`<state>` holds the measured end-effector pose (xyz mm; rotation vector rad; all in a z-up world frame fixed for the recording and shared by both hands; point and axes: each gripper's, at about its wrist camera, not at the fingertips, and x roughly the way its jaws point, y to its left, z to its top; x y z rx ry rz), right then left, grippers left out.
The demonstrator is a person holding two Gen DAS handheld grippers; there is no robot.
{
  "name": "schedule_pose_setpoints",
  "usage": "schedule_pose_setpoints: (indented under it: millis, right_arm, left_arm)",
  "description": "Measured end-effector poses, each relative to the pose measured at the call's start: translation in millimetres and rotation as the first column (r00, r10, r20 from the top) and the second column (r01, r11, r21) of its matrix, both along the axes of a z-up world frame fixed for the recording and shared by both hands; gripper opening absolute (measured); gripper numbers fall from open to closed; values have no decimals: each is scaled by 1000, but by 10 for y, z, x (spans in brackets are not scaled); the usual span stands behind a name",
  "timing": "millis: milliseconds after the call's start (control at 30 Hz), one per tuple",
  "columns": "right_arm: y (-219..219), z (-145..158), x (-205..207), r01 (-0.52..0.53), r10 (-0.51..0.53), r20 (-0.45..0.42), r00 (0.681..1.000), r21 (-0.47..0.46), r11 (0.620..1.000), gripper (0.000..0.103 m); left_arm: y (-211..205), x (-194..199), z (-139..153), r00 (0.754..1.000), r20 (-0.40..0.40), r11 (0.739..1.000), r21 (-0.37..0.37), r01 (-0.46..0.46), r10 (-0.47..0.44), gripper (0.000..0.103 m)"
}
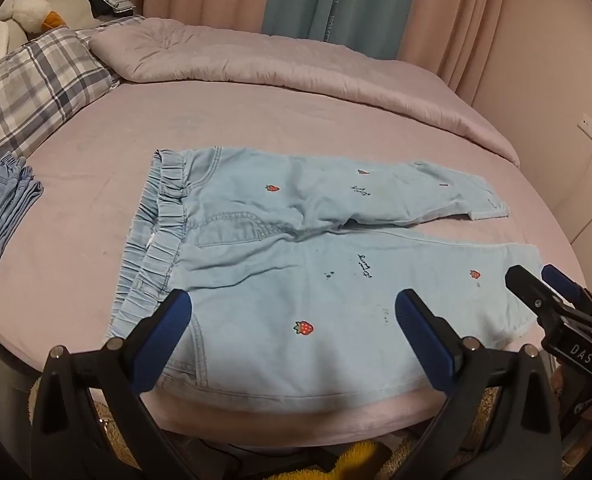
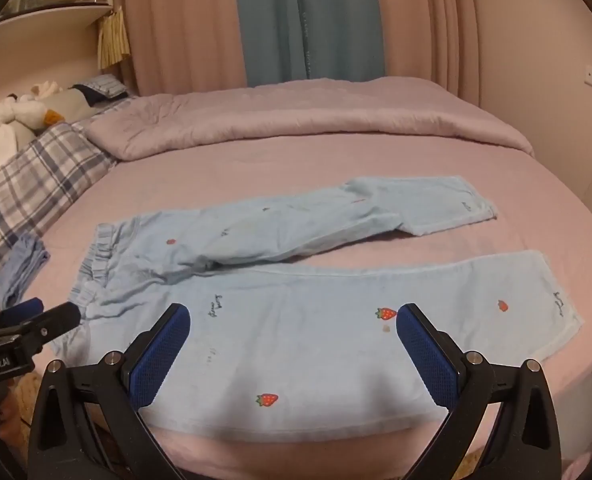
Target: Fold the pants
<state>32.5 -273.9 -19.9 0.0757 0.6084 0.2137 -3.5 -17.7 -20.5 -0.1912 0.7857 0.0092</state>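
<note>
Left wrist view: the light-blue strawberry-print pants (image 1: 296,248) lie flat and unfolded on the pink bed sheet (image 1: 236,120), elastic waistband (image 1: 156,232) to the left, both legs running right and spread apart in a narrow V. Small dark script is printed on each leg but is not legible. The left gripper (image 1: 292,320) hovers with jaws spread wide over the near leg, holding nothing; its blue pads frame a red strawberry motif (image 1: 303,327). The near pant edge runs close along the front edge of the bed. The right gripper (image 1: 535,284) enters from the right near the near leg's hem, its body marked "DAS". A second folded blue garment (image 1: 8,216) lies well to the left, beside a plaid pillow (image 1: 36,92); bare sheet separates it from the waistband. Right wrist view: the right gripper (image 2: 294,326) is also spread wide and empty, above the near leg's middle. The pants (image 2: 315,332) occupy the bed's front half, far leg angled away toward a folded pink quilt (image 2: 296,124). The left gripper (image 2: 36,316) shows at the left edge near the waistband, labelled "GenRobot.AI". Open sheet surrounds both hems.
</note>
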Motion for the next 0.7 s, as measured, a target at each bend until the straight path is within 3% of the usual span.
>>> schedule_pose_setpoints:
  millis: [700]
  right_arm:
    - [-84,-72,73,17,-15,-73,997,30,999,102]
  left_arm:
    - [-85,25,-96,999,-30,999,5,43,-43,101]
